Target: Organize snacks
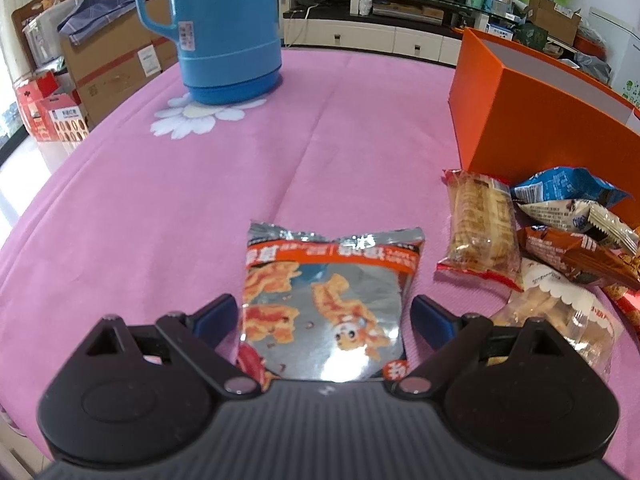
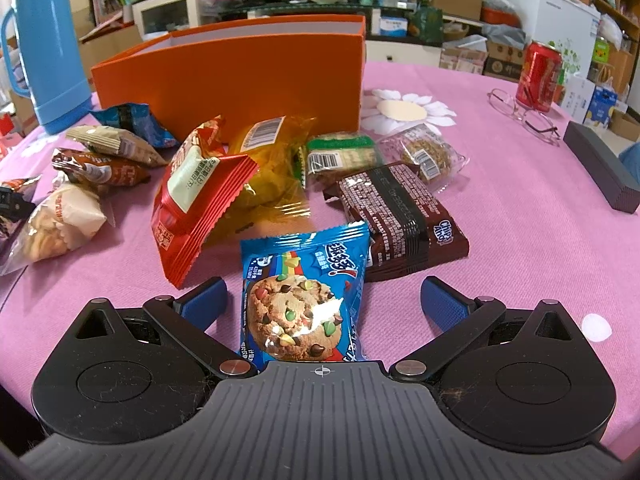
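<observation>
- Left tongs (image 1: 324, 316) stand wide apart around the silver snack bag (image 1: 326, 300) lying flat on the pink desk (image 1: 160, 220); pads aren't touching it.
- Right tongs (image 2: 324, 300) are also apart, straddling the blue cookie pack (image 2: 304, 296).
- My tip: centre each pack, squeeze gently at the edges so nothing gets crushed, then head for the orange box (image 2: 240, 76).

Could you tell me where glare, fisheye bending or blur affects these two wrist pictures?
Left wrist view: the silver snack packet between the open left claw mirrors a bright glare patch near its lower edge; the pink table edge bows strongly. Right wrist view: the blue cookie packet is sharp with slight sheen, the orange box curves, and the far shelves look soft.
</observation>
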